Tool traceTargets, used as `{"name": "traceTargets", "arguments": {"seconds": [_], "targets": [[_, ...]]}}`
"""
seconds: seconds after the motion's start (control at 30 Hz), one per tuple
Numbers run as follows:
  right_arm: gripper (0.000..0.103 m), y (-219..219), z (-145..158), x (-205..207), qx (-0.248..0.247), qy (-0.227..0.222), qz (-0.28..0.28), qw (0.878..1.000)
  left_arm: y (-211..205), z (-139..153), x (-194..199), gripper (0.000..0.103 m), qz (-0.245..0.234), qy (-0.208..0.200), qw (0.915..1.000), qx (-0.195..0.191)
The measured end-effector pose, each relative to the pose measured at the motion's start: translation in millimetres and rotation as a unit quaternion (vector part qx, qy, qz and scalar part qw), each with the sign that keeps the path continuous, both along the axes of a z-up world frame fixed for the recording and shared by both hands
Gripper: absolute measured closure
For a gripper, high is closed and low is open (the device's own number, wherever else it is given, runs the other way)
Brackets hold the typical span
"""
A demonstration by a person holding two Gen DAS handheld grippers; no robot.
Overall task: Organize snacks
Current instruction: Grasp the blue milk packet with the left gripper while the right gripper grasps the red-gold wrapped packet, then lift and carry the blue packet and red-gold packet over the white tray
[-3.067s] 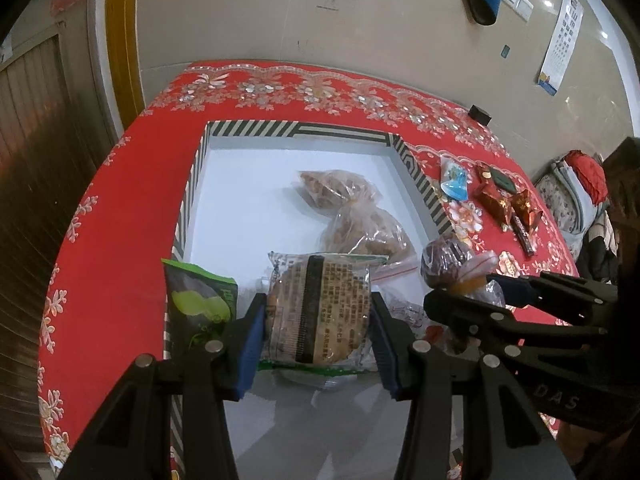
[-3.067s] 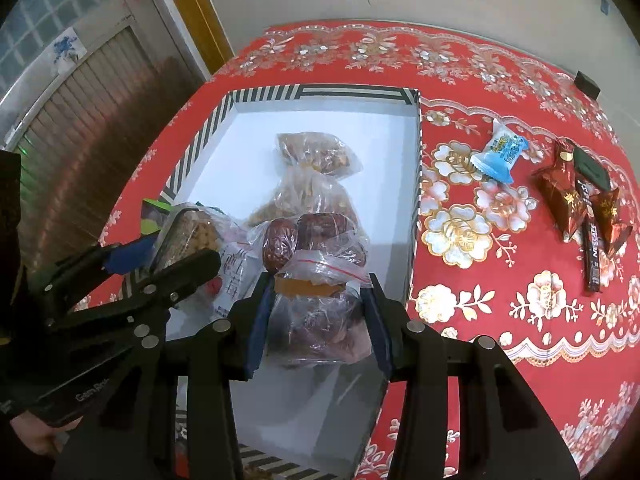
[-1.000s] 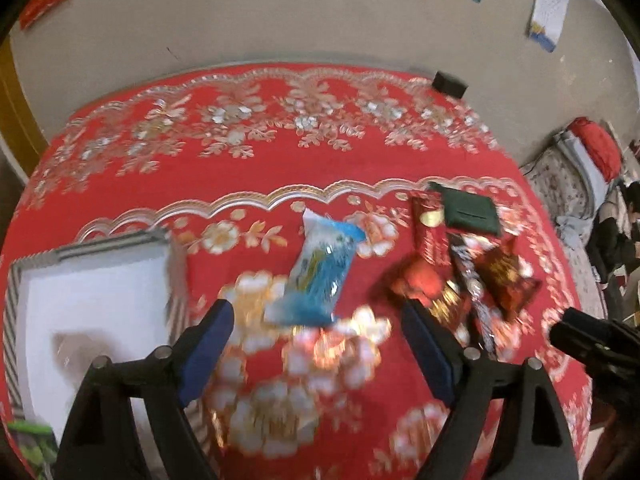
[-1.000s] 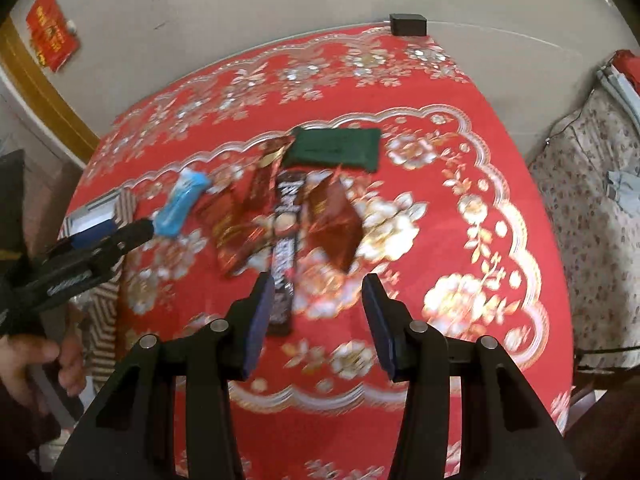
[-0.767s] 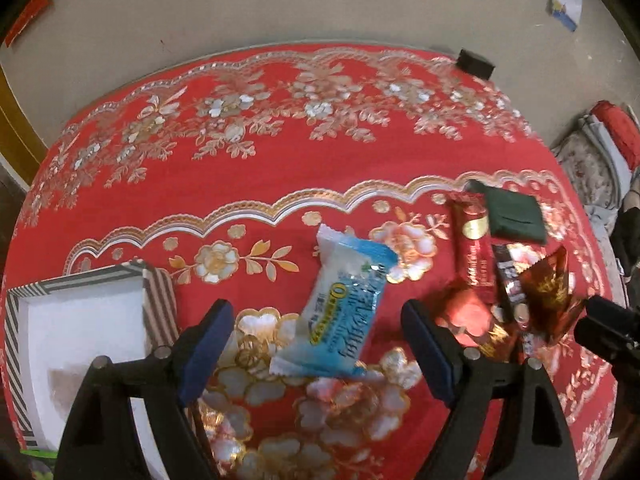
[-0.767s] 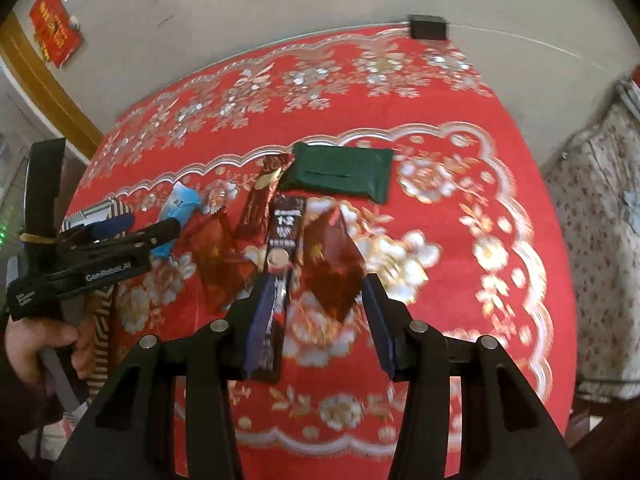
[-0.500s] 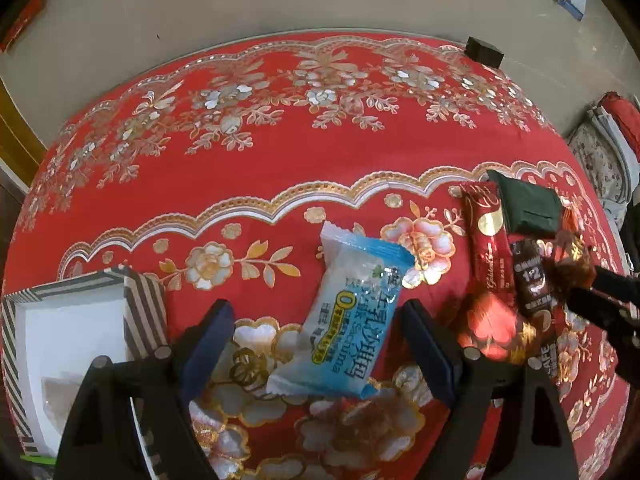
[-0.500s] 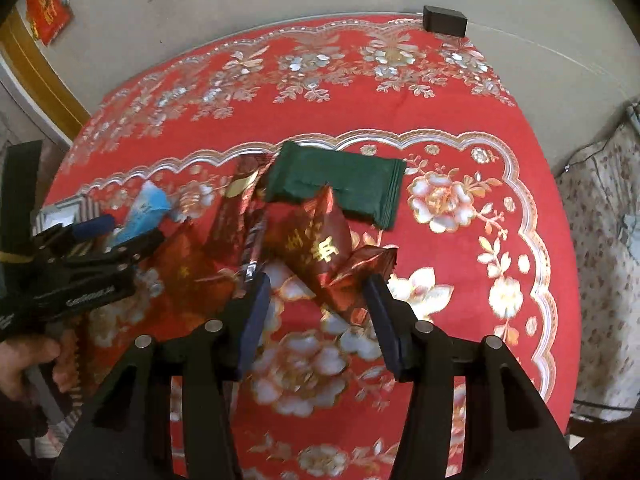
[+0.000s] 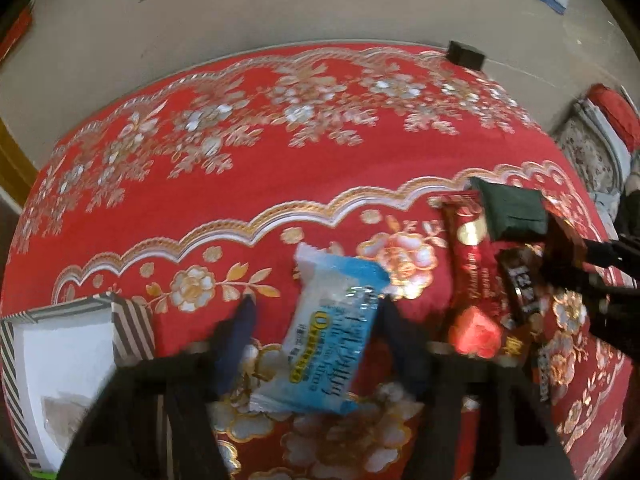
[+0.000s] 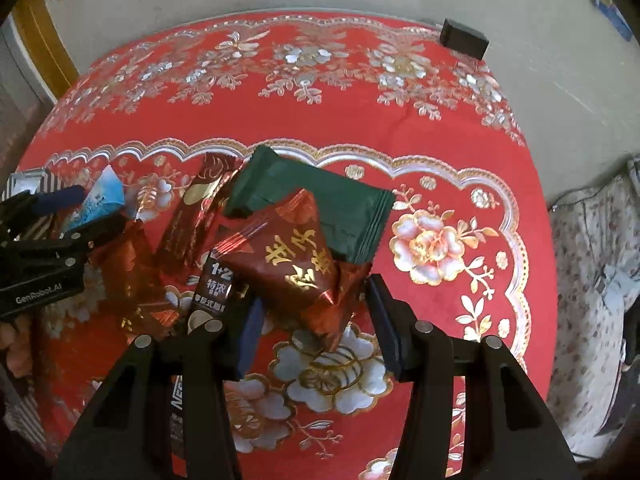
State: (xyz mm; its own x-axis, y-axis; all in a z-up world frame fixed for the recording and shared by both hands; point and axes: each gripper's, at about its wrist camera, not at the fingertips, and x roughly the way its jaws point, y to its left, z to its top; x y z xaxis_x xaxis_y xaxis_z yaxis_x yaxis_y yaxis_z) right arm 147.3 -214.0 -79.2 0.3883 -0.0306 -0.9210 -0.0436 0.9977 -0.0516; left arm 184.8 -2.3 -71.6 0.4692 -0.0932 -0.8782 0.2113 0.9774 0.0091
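A blue and white snack packet [image 9: 328,332] lies on the red tablecloth between the fingers of my left gripper [image 9: 316,312], whose jaws are closing around it; the right finger touches its edge. My right gripper [image 10: 312,292] is open around a dark red foil pyramid snack [image 10: 296,260]. Behind that lies a dark green packet [image 10: 320,204]. A red stick packet [image 10: 196,216], a dark coffee stick [image 10: 216,280] and another red foil snack [image 10: 128,272] lie to the left. The left gripper also shows in the right wrist view [image 10: 80,212].
The striped-rim white box [image 9: 128,324] with bagged snacks sits at the left edge of the left wrist view. A small black block [image 10: 464,38] stands at the table's far edge. The table edge drops off at the right, with bedding beyond.
Both grippers left the box after releasing bagged snacks and moved right over the table. The left has come down over the blue packet and narrowed; the right has closed in on the red foil snack.
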Motion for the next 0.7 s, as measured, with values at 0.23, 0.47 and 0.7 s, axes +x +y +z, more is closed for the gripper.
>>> {"name": "traceTargets", "arguments": {"seconds": [0.23,0.47,0.7], "targets": [[0.067,-1.7,16.7,-26.3,0.062,-0.024,-0.028,0.997,-2.7,2.2,-18.3,0.071,-0.022,0.009,0.9993,-0.027],[0.067,6.2,19.3,-90.9,0.087,-0.019,-0.071,0.994,5.6,7.6,-72.8,0.071,-0.038,0.034,0.9935,-0.102],[0.067,18.7,14.1,-149.9,0.116,-0.011,-0.107,0.987,6.1,21.5,-134.3,0.071,-0.039,0.037,0.993,-0.105]]}}
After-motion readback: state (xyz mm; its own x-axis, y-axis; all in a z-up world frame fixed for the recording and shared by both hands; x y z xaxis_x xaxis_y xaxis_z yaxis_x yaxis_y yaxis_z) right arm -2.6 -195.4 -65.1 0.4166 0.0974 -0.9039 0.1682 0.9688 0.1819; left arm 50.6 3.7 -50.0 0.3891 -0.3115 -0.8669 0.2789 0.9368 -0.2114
